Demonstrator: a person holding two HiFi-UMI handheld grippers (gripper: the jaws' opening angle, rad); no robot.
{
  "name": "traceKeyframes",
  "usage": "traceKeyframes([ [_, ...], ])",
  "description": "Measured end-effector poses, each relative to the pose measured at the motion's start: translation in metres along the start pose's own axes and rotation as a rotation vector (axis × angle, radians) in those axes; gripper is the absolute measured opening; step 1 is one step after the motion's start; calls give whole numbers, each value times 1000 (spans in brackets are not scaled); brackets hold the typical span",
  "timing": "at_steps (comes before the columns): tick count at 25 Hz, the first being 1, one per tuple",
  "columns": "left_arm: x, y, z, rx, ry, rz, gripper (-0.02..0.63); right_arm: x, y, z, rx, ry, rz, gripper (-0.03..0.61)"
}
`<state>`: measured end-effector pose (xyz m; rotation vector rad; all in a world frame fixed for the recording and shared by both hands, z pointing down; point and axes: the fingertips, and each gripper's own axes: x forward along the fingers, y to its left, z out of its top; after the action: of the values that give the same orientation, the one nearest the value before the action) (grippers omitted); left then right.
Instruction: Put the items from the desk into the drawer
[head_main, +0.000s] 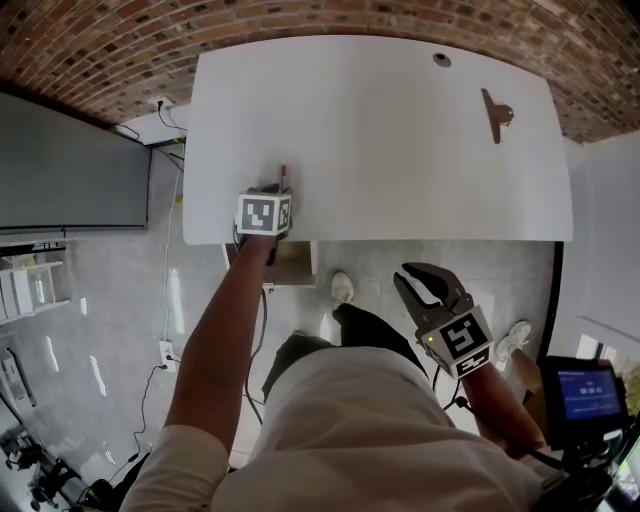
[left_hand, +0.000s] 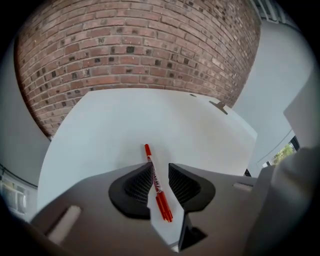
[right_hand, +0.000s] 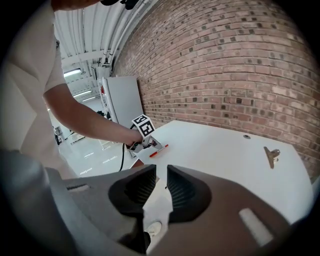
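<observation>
A red pen (left_hand: 156, 185) lies on the white desk (head_main: 400, 150) near its front left edge, pointing away from me. My left gripper (left_hand: 160, 167) is low over the desk, open, with the pen between its jaws. The pen rests against the left pad and a gap shows on the right. In the head view the pen's tip (head_main: 283, 177) sticks out past the marker cube. A brown binder clip (head_main: 495, 113) lies at the desk's far right. My right gripper (head_main: 412, 278) hangs off the desk in front of it, open and empty. A brown drawer (head_main: 292, 265) shows under the desk's front edge.
A brick wall (left_hand: 140, 45) runs behind the desk. A round cable hole (head_main: 442, 60) sits at the desk's back right. A grey cabinet (head_main: 70, 165) stands to the left. The person's legs and shoes (head_main: 342, 288) are on the floor below the desk edge.
</observation>
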<state>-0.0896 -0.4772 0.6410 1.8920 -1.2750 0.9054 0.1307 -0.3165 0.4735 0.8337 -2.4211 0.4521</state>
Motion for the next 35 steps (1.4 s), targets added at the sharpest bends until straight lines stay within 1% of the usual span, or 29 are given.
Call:
traceKeyframes([
  [4,14,9,-3,-10,46,16,106,2,-4,-4,18,14,-10,54],
  [7,21,13,-8,-43,76,29,83,2,-7,-7,30,21,-18,54],
  [9,23,16,-10,-63,77,37,56,1,-8,-8,39,22,-24,55],
  [14,19,16,-6,-121,44,13,49,-3,-3,-14,49,29,-33,54],
  [17,2,14,-8,-135,-5,-6,49,-3,10,-18,48,30,-37,54],
  [21,-27,8,-21,-148,-73,-36,49,-2,36,-20,36,25,-28,55],
  [24,-50,7,-37,-156,-115,-60,49,0,63,-18,21,16,-19,55],
  [27,-75,4,-62,-171,-146,-92,49,-2,98,-22,8,19,-9,54],
  [32,-114,1,-112,-174,-183,-137,49,-9,156,-30,-20,31,-6,55],
  [35,-125,-2,-147,-177,-181,-158,49,-16,189,-39,-21,45,-4,54],
])
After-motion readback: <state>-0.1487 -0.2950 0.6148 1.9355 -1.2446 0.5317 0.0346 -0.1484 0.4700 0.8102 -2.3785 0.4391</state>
